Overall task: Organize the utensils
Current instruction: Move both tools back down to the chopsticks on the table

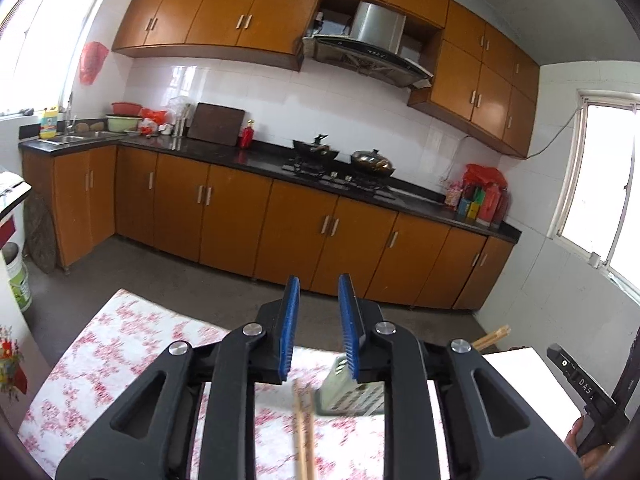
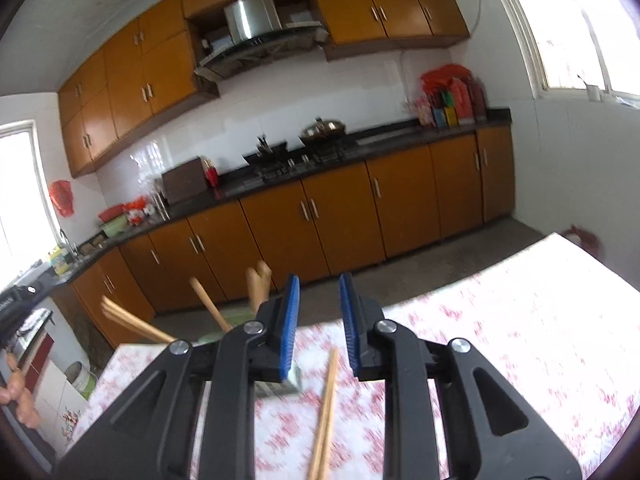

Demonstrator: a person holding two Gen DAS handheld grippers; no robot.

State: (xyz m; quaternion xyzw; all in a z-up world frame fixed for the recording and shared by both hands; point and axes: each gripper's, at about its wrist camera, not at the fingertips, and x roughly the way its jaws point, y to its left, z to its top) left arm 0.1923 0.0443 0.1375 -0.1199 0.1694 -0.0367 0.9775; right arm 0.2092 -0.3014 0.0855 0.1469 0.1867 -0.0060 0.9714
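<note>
In the left wrist view, my left gripper [image 1: 319,282] stands open above the floral table [image 1: 120,352], with nothing between its blue pads. Below it lies a blurred pair of wooden chopsticks [image 1: 304,428]. Beside them is a pale green perforated utensil holder [image 1: 348,394], partly hidden by the right finger. In the right wrist view, my right gripper [image 2: 320,280] is open and empty too. A pair of chopsticks [image 2: 326,412] lies on the cloth under its gap. The holder [image 2: 280,388] peeks out behind its left finger, with wooden utensil handles [image 2: 208,304] sticking up from it.
Orange kitchen cabinets [image 1: 280,216] and a dark counter with a stove and pans [image 1: 340,160] run behind the table. A hand holds the black handle [image 1: 580,384] at the right edge. A white board [image 1: 528,384] lies on the table's right side.
</note>
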